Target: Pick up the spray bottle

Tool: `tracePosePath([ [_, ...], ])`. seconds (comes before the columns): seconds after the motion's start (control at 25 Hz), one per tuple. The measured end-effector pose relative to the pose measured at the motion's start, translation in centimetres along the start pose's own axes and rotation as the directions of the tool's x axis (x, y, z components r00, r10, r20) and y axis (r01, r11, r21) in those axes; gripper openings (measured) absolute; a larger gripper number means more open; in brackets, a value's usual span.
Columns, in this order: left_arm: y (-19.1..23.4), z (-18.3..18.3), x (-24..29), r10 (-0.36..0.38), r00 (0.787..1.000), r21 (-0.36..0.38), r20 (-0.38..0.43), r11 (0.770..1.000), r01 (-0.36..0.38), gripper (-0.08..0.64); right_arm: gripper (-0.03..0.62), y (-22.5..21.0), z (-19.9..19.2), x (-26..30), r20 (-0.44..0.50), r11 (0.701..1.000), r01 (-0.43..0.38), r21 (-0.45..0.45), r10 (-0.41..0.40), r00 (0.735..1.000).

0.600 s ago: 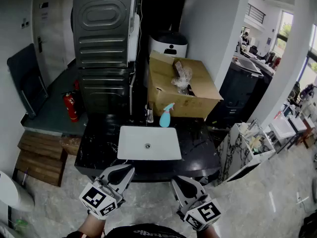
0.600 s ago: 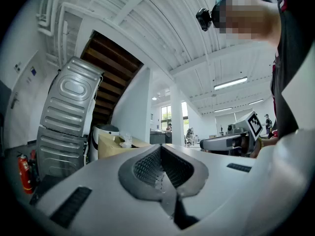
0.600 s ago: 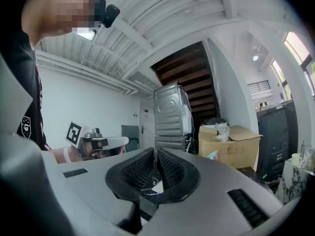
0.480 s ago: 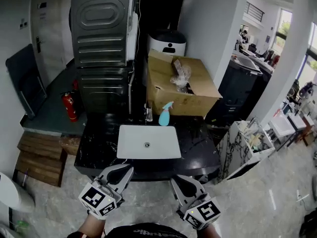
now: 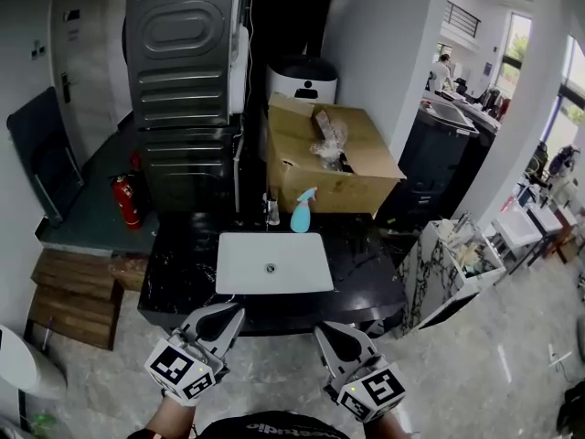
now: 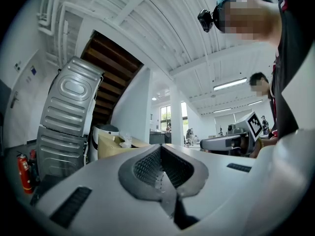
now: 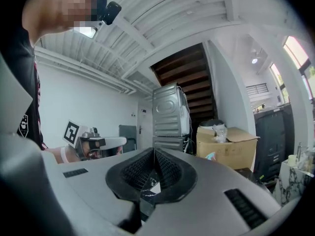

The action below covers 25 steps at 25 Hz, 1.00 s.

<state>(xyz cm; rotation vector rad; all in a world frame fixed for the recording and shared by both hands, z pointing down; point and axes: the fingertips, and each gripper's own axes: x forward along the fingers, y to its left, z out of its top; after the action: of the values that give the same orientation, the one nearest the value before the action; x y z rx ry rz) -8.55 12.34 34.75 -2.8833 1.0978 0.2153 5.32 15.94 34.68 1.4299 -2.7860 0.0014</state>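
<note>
Both grippers empty and clenched.

- Left gripper [image 5: 232,315]: jaws fully together in the left gripper view, pads meeting at the tips with nothing between them. Touches nothing; it hangs in front of the surface's [image 5: 183,268] near edge, on the left, over the floor.
- Right gripper [image 5: 324,331]: same story. Jaws closed tip to tip in the right gripper view, nothing pinched. It sits off the near edge, on the right, in contact with nothing.
- Both point toward the surface, roughly side by side, marker cubes toward the person.

Spray bottle [image 5: 303,210]: light blue, upright at the back of the black surface, just behind the far edge of the white sink basin [image 5: 272,265] and in front of the cardboard box [image 5: 331,165]. It's well apart from both grippers, with the whole basin between them. In the right gripper view it shows as a small blue spot against the box, right of the jaw line. The left gripper view doesn't show it.

Other stuff: a small faucet-like piece stands just left of the bottle (too small to be sure). Grey metal appliance stack [image 5: 183,71] behind the surface on the left, red fire extinguisher [image 5: 126,201] on the floor beside it.
</note>
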Motion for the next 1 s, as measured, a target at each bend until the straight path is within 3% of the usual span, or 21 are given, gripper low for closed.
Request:
tracePosePath([
  [0.72, 1.5, -0.2, -2.8, -0.024, 1.0, -0.011, 0.004, 1.0, 0.024, 0.015, 0.038, 3.2, -0.5, 1.5, -0.024, 1.0, 0.022, 0.004, -0.022, 0.999],
  [0.88, 2.4, -0.3, -4.1, -0.035, 0.999, -0.016, 0.008, 0.999, 0.035, 0.015, 0.038, 4.9, -0.2, 2.1, 0.007, 1.0, 0.022, 0.017, -0.023, 1.0],
  [1.0, 3.1, -0.7, -4.4, -0.04, 0.999, -0.023, 0.008, 0.999, 0.041, 0.015, 0.038, 5.0, -1.2, 2.2, -0.028, 0.999, 0.046, 0.004, -0.046, 0.999],
])
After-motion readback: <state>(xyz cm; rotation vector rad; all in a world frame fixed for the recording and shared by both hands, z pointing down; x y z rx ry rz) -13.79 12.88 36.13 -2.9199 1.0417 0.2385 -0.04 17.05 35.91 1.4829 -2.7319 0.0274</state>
